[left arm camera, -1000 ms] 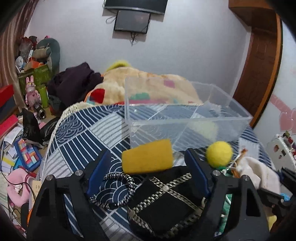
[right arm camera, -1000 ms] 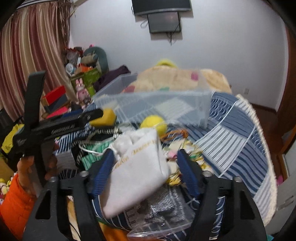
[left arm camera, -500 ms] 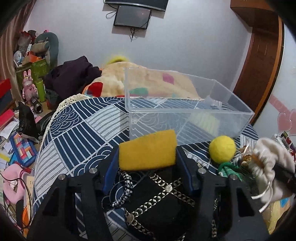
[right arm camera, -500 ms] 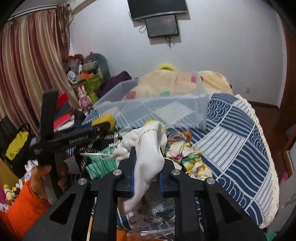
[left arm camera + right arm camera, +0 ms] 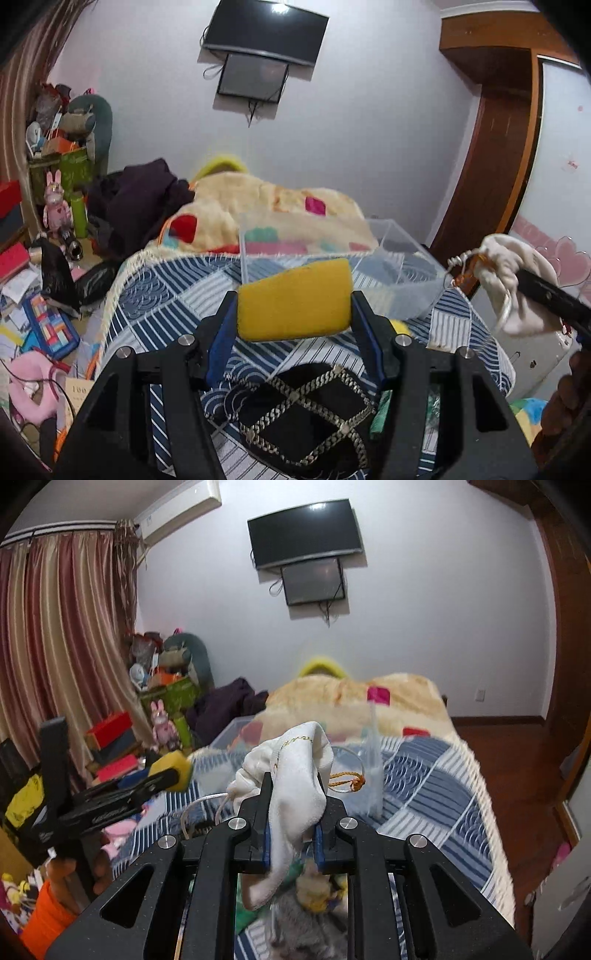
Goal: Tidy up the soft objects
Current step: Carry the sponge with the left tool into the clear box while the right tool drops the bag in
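The sponge (image 5: 293, 300), yellow, sits clamped between the fingers of the left hand-held gripper (image 5: 294, 317), lifted above the bed (image 5: 155, 295) just in front of the clear bin (image 5: 391, 254). The pouch (image 5: 299, 775), white with a drawstring, hangs pinched in the right hand-held gripper (image 5: 291, 843), also raised over the bed near the bin. Below the sponge a black bag (image 5: 306, 410) with chain trim lies on the striped bedspread.

One yellow rectangular foam sponge (image 5: 293, 300), one white drawstring cloth pouch (image 5: 299, 794), one clear plastic bin (image 5: 332, 254), one black chain-strapped bag (image 5: 306, 410).
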Demonstrator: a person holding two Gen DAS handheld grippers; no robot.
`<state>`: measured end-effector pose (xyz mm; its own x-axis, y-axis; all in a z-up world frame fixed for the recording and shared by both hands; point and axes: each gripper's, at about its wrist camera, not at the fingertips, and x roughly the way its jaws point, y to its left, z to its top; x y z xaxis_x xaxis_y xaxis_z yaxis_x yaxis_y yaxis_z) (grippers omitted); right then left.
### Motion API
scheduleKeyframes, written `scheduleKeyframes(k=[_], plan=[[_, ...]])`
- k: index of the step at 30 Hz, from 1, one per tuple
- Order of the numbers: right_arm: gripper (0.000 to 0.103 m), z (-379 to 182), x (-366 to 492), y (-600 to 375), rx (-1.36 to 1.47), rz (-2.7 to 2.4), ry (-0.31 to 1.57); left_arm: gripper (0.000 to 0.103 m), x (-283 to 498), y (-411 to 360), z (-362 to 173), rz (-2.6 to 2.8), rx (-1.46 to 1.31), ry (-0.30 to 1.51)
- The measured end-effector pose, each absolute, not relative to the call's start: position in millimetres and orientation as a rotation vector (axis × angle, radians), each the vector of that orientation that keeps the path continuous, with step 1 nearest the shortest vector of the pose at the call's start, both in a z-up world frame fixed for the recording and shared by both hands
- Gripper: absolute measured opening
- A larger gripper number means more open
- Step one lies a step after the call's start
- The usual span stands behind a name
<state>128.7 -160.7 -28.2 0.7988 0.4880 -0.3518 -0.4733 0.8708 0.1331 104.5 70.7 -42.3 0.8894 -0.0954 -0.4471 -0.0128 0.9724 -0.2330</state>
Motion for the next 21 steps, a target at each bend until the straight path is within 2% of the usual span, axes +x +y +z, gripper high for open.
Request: scheduleKeyframes(k=[11,21], plan=[[0.015,10.6,166.7,-142.6,-0.035,0.477,0.316,0.059,129.3,68.5,-2.7,-0.072,-0.178,0.429],[0.015,-16.0,219.3,-109.4,-0.129,0.463,0.470,0.059,195.3,60.0,-17.8,-0.127,-0.159,0.584]])
